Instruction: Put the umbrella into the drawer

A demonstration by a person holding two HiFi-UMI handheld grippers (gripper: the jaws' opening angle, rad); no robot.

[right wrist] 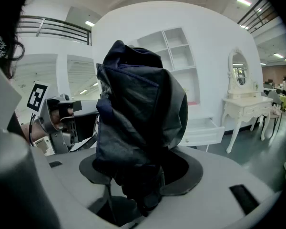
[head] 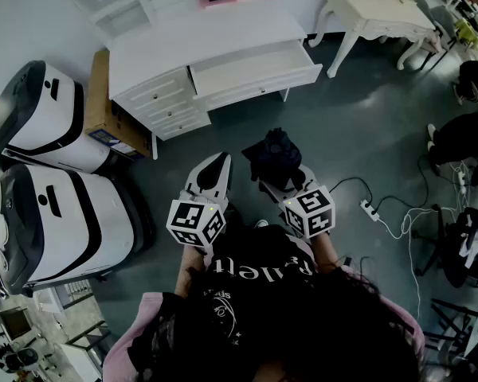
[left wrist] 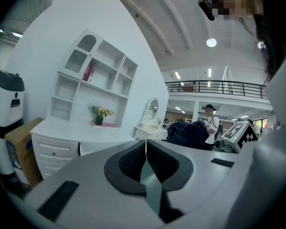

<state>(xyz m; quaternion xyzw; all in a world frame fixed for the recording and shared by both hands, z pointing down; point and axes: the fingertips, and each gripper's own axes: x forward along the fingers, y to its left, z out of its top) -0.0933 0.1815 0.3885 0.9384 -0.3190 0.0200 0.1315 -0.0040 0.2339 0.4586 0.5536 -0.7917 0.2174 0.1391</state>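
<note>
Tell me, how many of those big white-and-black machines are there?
2. One machine stands at the head view's left, beside the cardboard box. The other machine stands just below it in that view, nearer the person. More may be hidden beyond the left edge.

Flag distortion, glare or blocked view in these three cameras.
Head view: dim, bluish, sharp; hair fills the bottom edge. Left gripper view: fisheye bending, black corners, ceiling lamp glares. Right gripper view: same fisheye, umbrella blocks the centre.
</note>
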